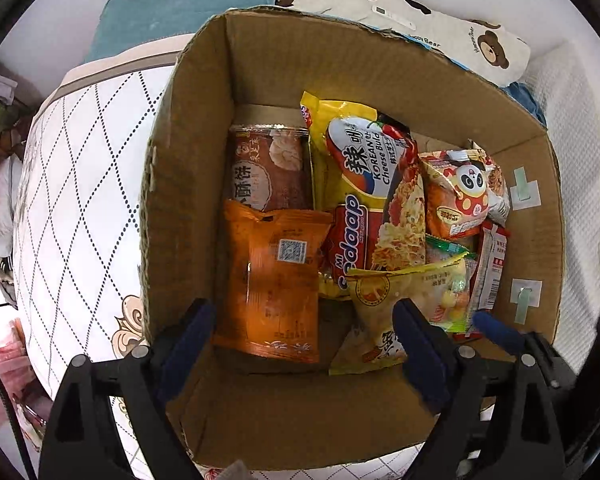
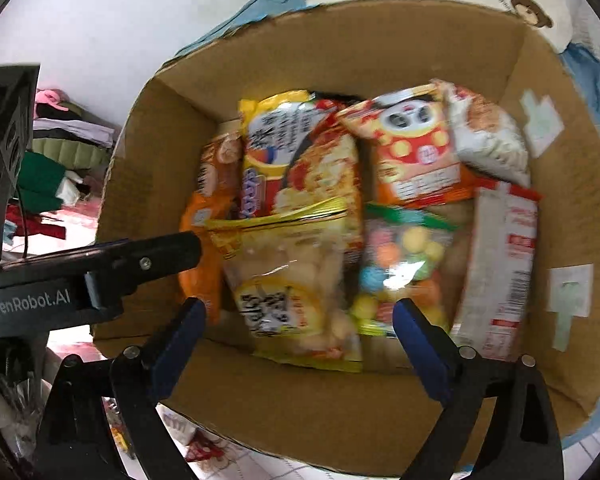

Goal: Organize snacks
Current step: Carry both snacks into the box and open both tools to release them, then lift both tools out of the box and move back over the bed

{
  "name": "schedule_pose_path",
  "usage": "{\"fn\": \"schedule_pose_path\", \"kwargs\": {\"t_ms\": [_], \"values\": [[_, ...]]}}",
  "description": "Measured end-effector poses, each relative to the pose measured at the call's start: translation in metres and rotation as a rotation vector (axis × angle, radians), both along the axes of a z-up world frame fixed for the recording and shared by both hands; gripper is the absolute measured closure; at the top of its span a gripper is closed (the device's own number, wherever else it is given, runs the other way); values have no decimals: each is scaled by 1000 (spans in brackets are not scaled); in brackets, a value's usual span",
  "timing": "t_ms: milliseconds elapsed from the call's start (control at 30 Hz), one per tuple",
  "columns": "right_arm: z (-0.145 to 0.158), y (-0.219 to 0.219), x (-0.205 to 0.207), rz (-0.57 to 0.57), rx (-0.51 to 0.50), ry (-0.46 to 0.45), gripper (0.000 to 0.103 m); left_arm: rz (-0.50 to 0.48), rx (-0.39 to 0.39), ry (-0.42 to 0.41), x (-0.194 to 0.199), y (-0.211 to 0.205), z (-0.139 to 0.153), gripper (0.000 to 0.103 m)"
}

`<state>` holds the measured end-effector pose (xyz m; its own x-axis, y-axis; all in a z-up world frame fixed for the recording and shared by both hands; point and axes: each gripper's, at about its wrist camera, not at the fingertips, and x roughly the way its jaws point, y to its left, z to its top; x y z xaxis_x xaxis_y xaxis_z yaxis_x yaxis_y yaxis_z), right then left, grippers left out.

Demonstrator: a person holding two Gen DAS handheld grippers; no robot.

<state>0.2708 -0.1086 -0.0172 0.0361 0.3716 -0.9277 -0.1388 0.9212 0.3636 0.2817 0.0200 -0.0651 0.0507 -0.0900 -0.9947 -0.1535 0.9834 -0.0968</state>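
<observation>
An open cardboard box (image 1: 196, 128) on a bed holds several snack packs. In the left wrist view I see an orange packet (image 1: 276, 280), a brown tub (image 1: 272, 168), a yellow noodle pack (image 1: 372, 200), a panda snack bag (image 1: 460, 192) and a yellow chips bag (image 1: 404, 304). My left gripper (image 1: 300, 332) is open and empty above the box's near side. My right gripper (image 2: 296, 328) is open and empty over the yellow chips bag (image 2: 300, 288) and a candy bag (image 2: 400, 260). The right view is blurred. A white and red pack (image 2: 500, 272) leans at the right.
The box (image 2: 148, 184) sits on a white quilted mattress (image 1: 76, 184). A teal cushion (image 1: 188, 4) and a bear-print pillow (image 1: 440, 28) lie behind it. The left gripper's body (image 2: 92, 268) crosses the left of the right wrist view. Folded clothes (image 2: 64, 148) lie beyond the bed.
</observation>
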Motion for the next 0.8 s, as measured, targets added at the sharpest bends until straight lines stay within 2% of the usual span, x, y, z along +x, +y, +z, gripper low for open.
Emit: {"fn": "schedule_pose_path", "kwargs": {"t_ms": [133, 300, 467, 800], "values": [[7, -18, 4, -22, -96, -36, 5, 5, 8, -33, -5, -2, 3, 11], [7, -35, 6, -50, -152, -51, 5, 17, 23, -61, -14, -5, 3, 11], [12, -42, 1, -62, -177, -77, 5, 21, 14, -84, -22, -10, 6, 11], [44, -53, -17, -82, -198, -175, 5, 17, 32, -181, -46, -20, 32, 11]]}}
